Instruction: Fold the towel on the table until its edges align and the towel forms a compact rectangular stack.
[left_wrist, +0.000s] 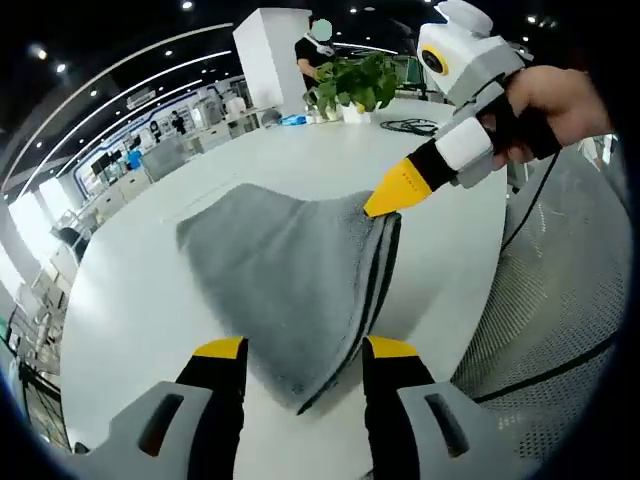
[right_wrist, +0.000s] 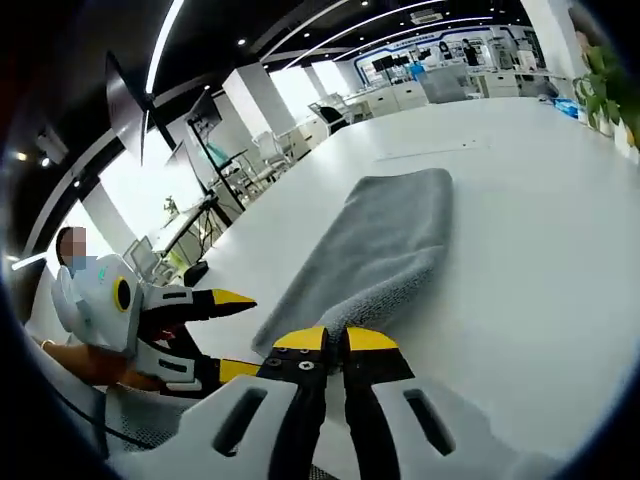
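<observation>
Lying folded on the white worktop (left_wrist: 150, 300), the grey towel (left_wrist: 290, 280) is seen in the left gripper view with its layered edges running toward the camera. There the left gripper (left_wrist: 305, 350) is held with its yellow-tipped fingers spread to either side of the towel's near corner, and the right gripper (left_wrist: 397, 190) is seen pinching a far corner, gripped by a hand (left_wrist: 550, 105). A potted plant (left_wrist: 352, 85) stands at the worktop's far end. In the right gripper view, the right gripper (right_wrist: 335, 340) shows its fingers pressed together on the towel (right_wrist: 385, 240) edge, and the left gripper (right_wrist: 235, 335) appears beside it with fingers apart, not touching the towel. A tripod (right_wrist: 215, 170) is visible beyond the worktop (right_wrist: 520, 250).
</observation>
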